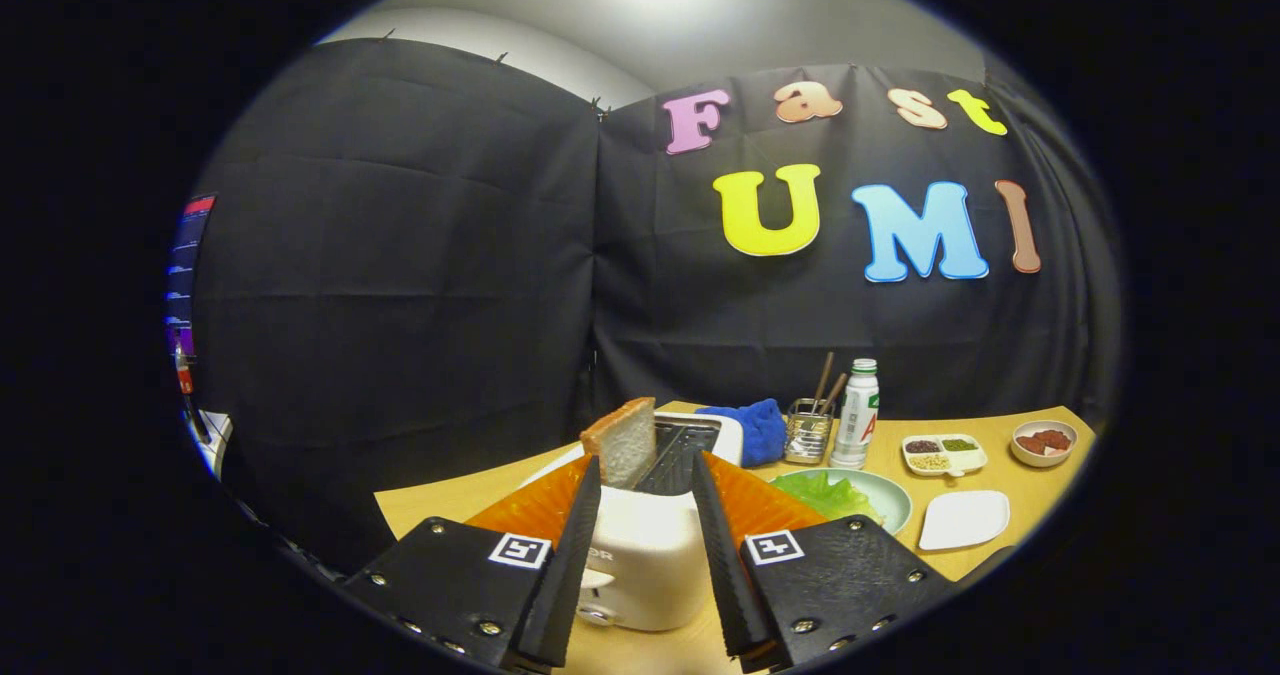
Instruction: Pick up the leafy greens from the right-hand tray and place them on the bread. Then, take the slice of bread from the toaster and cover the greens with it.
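Observation:
A slice of bread [622, 442] stands upright in the left slot of a white toaster [645, 555], its top half sticking out. My gripper [646, 463] is open. Its fingers straddle the toaster, and the left fingertip is close beside the slice without pressing on it. The right slot [680, 450] is empty. Leafy greens [825, 493] lie on a pale green plate [893, 500] just beyond and to the right of the right finger. An orange tray [530, 507] lies under and behind the toaster.
On the wooden table [1030, 490] beyond the toaster are a blue cloth [762, 428], a metal holder with chopsticks [808, 431] and a bottle [858, 415]. Further right are a divided condiment dish [944, 453], a small bowl [1043, 443] and a white square dish [965, 520].

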The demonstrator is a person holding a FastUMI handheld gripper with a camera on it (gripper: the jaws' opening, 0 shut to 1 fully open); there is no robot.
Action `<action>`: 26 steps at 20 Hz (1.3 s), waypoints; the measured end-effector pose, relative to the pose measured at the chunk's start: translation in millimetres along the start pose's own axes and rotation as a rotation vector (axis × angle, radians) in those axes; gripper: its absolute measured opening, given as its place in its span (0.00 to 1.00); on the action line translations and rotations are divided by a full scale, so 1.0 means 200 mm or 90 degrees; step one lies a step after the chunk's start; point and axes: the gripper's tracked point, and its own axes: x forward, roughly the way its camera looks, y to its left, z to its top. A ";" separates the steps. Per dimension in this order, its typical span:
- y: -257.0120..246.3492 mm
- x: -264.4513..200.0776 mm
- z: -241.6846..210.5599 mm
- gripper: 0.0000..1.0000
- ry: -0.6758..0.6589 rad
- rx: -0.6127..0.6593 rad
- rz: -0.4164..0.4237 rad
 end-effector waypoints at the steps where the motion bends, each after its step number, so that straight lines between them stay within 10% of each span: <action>1: 0.02 0.01 0.00 0.56 0.001 0.001 -0.001; 14: 0.07 0.29 -0.06 0.57 0.034 -0.016 -0.137; 21: 0.02 0.35 -0.07 0.05 0.022 0.028 -0.141; 26: 0.01 0.33 0.00 0.05 0.021 0.043 -0.120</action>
